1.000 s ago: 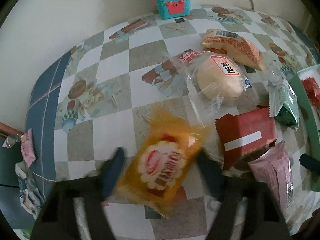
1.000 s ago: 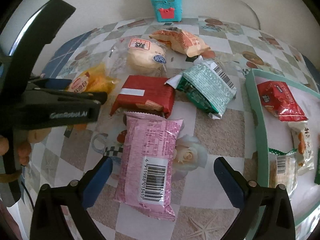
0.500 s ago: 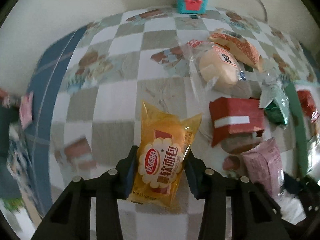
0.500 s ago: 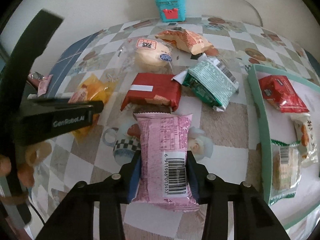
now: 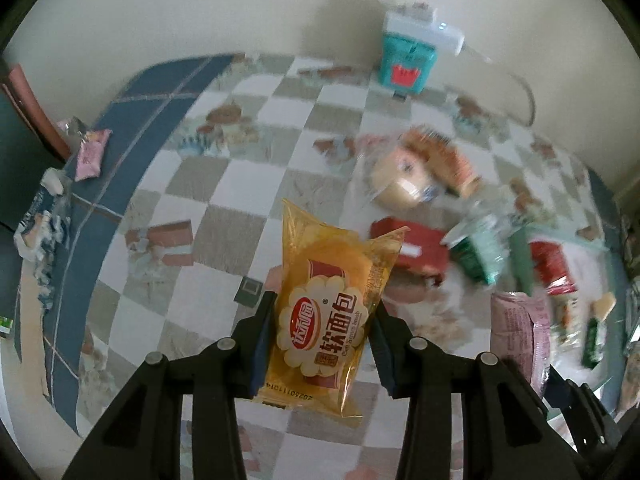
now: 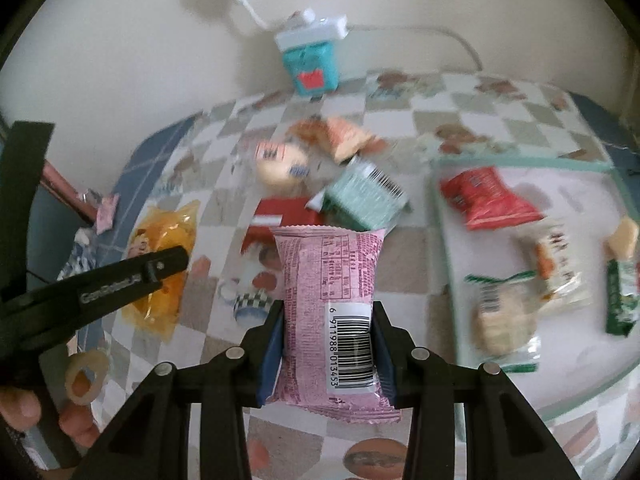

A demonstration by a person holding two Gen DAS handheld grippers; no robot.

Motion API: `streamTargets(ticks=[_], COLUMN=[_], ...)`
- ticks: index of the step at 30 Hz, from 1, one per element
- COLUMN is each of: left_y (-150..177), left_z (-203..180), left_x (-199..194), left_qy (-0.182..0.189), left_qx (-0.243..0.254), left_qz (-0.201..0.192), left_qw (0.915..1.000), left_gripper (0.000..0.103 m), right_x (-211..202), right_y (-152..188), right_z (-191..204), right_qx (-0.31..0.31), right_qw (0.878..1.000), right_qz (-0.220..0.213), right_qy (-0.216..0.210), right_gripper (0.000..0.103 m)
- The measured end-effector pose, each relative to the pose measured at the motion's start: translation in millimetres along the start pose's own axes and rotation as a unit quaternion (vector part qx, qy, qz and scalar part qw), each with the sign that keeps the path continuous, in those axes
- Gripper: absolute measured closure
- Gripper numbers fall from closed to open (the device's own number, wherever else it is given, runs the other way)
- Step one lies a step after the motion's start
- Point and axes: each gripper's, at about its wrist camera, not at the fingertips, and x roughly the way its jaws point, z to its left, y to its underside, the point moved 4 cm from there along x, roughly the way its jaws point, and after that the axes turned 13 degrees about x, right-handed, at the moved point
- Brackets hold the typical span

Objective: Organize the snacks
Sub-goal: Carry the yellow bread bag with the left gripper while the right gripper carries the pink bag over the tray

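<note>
My left gripper [image 5: 322, 344] is shut on a yellow soft-bread packet [image 5: 328, 312] and holds it above the checked tablecloth. My right gripper [image 6: 328, 348] is shut on a pink snack packet [image 6: 330, 308] with a barcode, lifted off the table. The pink packet also shows in the left wrist view [image 5: 520, 340], and the yellow packet and left gripper show at the left of the right wrist view [image 6: 164, 272]. A green-rimmed white tray [image 6: 440, 240] on the right holds a red packet [image 6: 484, 196] and several other snacks.
On the cloth lie a red packet [image 6: 276, 216], a green packet [image 6: 364, 200], a clear-wrapped bun [image 6: 280, 164] and an orange packet [image 6: 344, 136]. A teal box [image 6: 310, 64] with a white charger and cable stands by the wall. The table's left edge [image 5: 60, 240] drops off.
Both grippers closed on their packets and lifted them: the left on the yellow bread, the right on the pink packet. Both views have risen and tilted toward the wall.
</note>
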Motion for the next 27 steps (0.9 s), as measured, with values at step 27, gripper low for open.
streamTargets(ticks=[27], left_y=[-72], left_z=[-174], left_x=[-72], left_qy=[0.040], left_qx=[0.102], left_qz=[-0.085], left_qw=[0.9903], left_gripper=[0.058], right_x=[-88], right_y=[-70], right_z=[-173], right_qx=[0.159], right_qw=[0.976], right_qz=[-0.126], right_qy=[0.079], right_gripper=[0.060])
